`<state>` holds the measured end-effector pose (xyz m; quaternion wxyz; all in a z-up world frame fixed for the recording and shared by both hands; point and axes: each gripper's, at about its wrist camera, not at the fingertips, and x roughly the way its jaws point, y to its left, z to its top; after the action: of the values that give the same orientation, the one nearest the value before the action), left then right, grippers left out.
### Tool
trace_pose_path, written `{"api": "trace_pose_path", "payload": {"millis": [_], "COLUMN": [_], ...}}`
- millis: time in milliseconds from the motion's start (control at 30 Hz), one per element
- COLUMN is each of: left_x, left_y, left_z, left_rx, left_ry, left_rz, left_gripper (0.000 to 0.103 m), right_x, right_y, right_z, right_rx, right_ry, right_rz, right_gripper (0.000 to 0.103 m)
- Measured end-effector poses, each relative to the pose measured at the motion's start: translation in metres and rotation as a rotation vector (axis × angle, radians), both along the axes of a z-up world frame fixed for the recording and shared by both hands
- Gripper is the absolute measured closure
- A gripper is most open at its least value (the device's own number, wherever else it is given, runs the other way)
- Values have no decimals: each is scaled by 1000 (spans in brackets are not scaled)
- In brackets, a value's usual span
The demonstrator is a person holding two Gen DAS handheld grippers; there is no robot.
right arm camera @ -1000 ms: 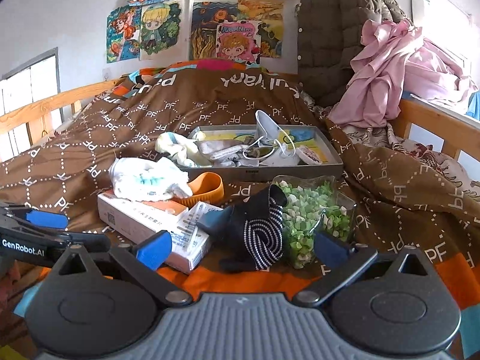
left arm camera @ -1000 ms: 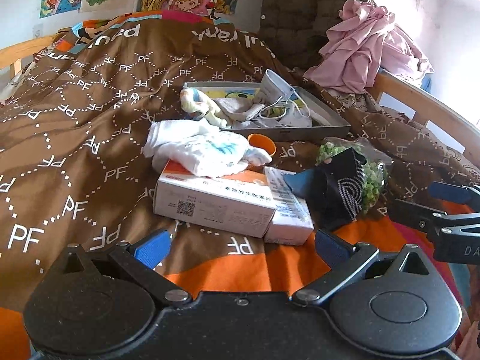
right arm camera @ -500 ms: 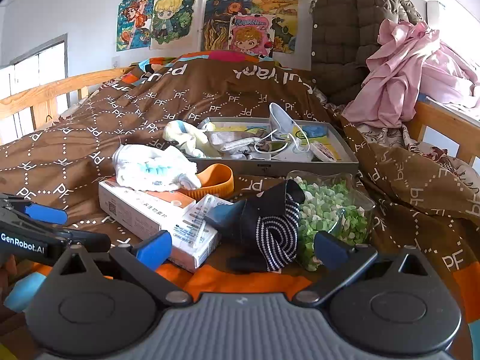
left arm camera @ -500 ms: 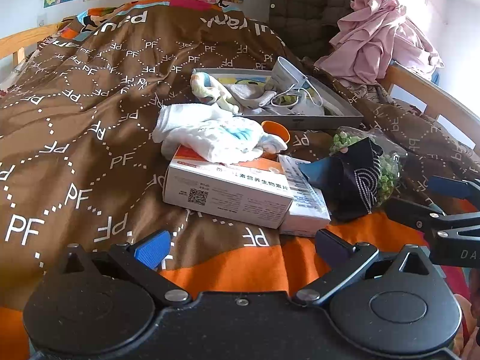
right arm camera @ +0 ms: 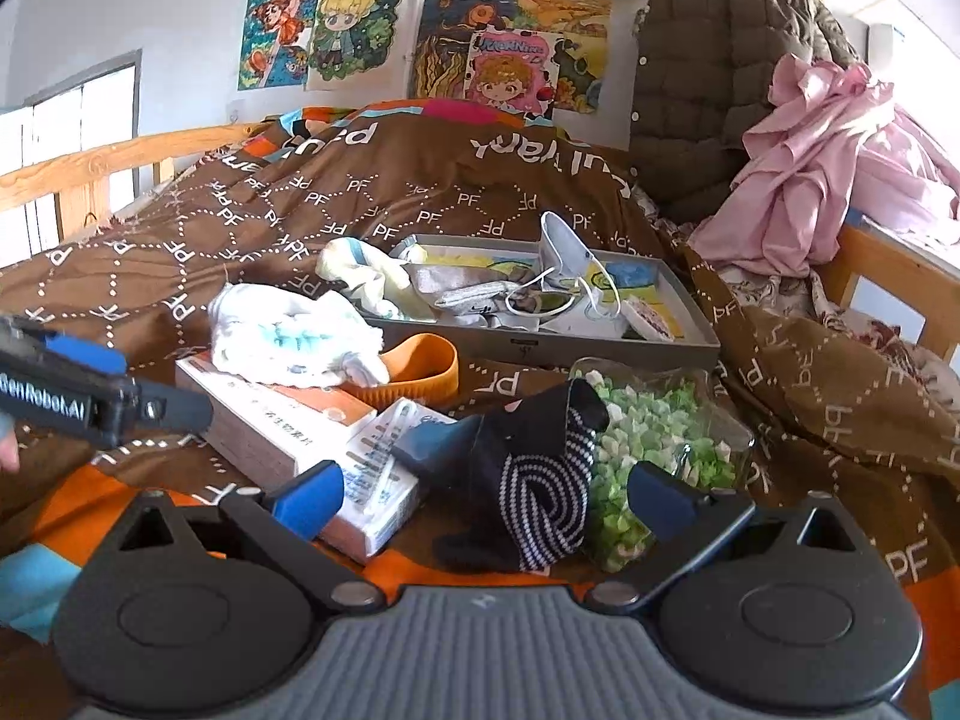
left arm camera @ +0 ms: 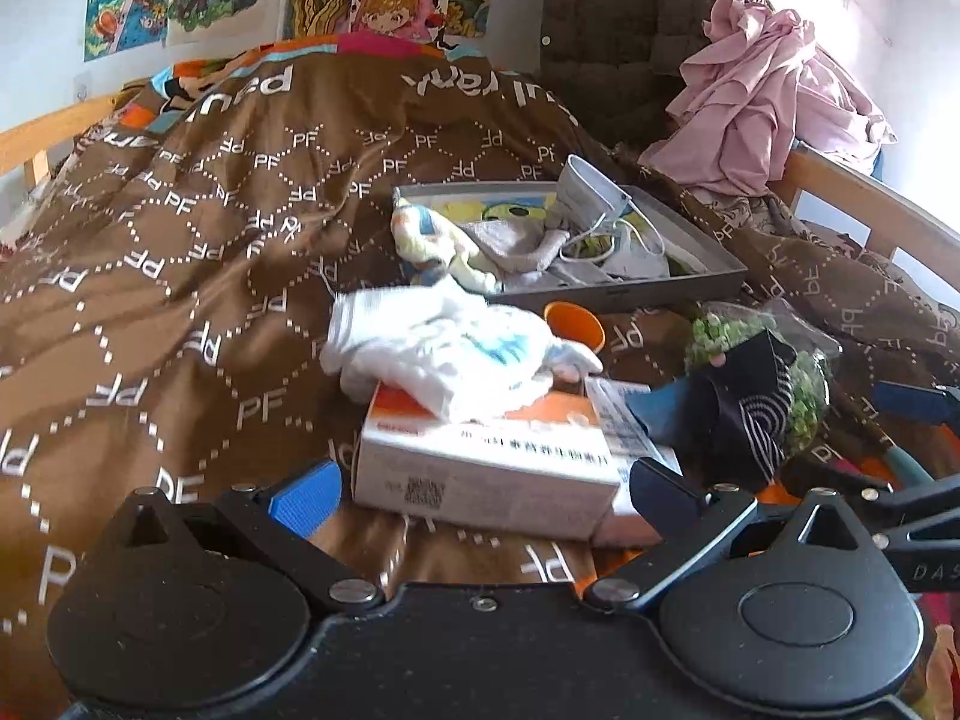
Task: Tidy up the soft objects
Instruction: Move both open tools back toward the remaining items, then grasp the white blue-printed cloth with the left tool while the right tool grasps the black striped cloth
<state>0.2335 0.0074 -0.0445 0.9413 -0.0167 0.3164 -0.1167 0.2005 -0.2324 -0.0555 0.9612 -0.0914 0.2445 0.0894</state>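
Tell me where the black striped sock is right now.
In the right wrist view the black striped sock lies low at centre on the bedspread, between the white box on its left and the bag of green bits on its right.

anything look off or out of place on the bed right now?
Yes. A yellow sock hangs over the gray tray's left rim, half out. A white cloth is heaped on a cardboard box, and a dark striped sock lies loose against a bag of green bits. Nothing looks spilled or damaged.
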Motion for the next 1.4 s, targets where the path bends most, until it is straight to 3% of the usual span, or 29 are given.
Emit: {"api": "trace_pose_path", "payload": {"millis": [400,667,967,1333,1400], "left_x": [26,42,60,73,75], "left_y": [-4,-8,-16,-20,-20], "left_z": [1,1,-8,-14,-15], "left_rx": [42,86,127,101,99], "left_ry": [-36,-68,-65,-39,-39], "left_rz": [4,15,10,17,21], "left_gripper": [1,1,1,10,16], "right_x": [18,26,37,47,48], "right_y": [-7,0,2,3,3], "right_z": [-11,-20,-34,-46,-48], "right_rx": [-73,-202,-275,-325,-338], "right_ry": [-13,-66,-74,-78,-79], "right_rz": [8,44,88,119,123], "right_gripper": [0,0,0,0,0]}}
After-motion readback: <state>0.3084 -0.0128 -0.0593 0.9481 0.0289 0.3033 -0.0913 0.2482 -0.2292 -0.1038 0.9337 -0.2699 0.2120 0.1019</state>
